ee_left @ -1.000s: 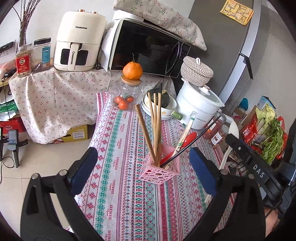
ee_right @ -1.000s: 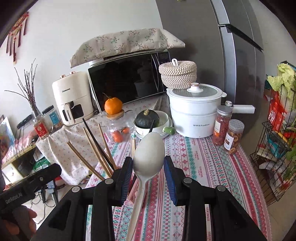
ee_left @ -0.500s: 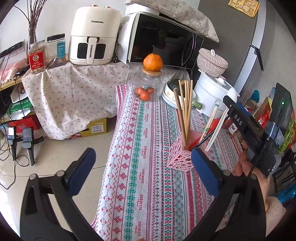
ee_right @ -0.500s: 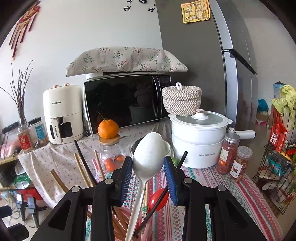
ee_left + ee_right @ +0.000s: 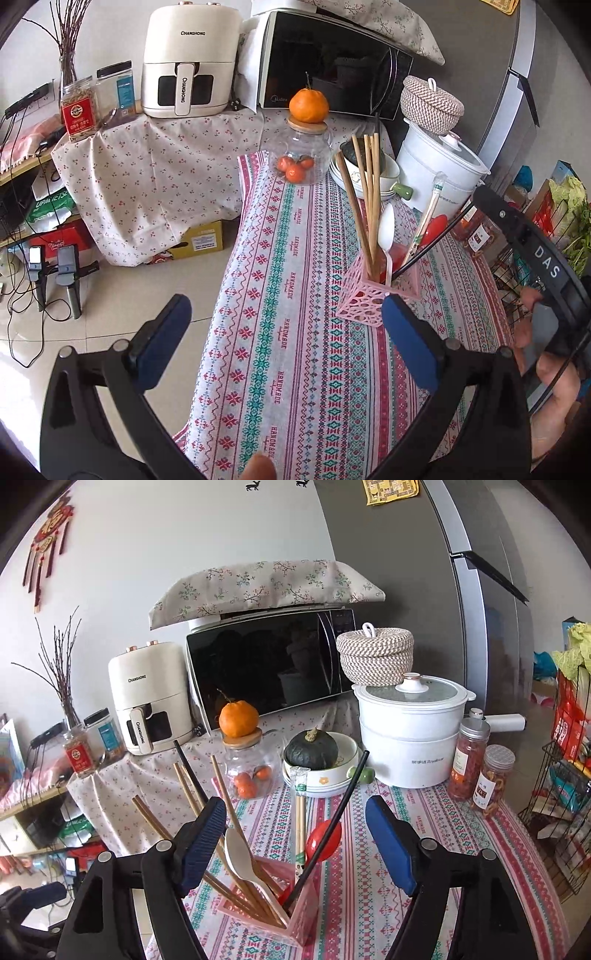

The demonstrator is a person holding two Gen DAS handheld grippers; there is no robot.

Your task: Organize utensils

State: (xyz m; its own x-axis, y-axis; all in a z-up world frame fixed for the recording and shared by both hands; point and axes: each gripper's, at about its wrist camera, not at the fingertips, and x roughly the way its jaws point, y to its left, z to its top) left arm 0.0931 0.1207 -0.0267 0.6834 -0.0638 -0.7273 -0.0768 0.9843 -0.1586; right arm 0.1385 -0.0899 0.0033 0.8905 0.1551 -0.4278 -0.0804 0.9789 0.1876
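The left gripper hangs with its blue-padded fingers spread wide and nothing between them, above the near left edge of the table covered in a red-and-green patterned cloth. To its right, the pink perforated plastic utensil holder stands toward the table's right edge, holding the brown wooden chopsticks, the white plastic spoon, a red plastic spoon, a paper-wrapped pair of chopsticks and a thin black stick. The right gripper hovers directly over the holder, fingers spread, gripping nothing. Likely risks: the holder looks light and top-heavy with long, leaning utensils, so a finger brushing a chopstick could tip it; its place near the right edge leaves little margin, and the glass jar topped by an orange stands beyond.
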